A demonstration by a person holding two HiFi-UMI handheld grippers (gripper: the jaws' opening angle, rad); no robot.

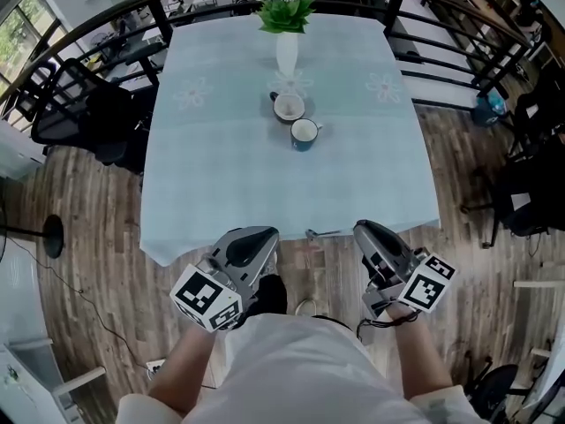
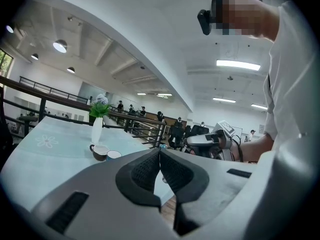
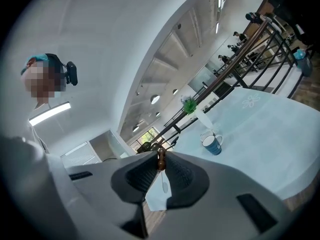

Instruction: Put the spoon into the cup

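Being clamped in right gripper (image 3: 160, 156) jaws, spoon (image 3: 163, 183) is being held short of cup (image 3: 212, 144); left gripper (image 2: 160, 150) jaws together; reach over cup likely next.

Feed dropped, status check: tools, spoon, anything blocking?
Left tool shut, empty. Right tool shut on brown-handled metal spoon. Blue cup and brown cup mid-table, nothing blocking.

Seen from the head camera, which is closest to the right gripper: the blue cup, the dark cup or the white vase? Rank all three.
1. the blue cup, mid-table.
2. the dark cup, just behind it, slightly left.
3. the white vase, toward the far edge.
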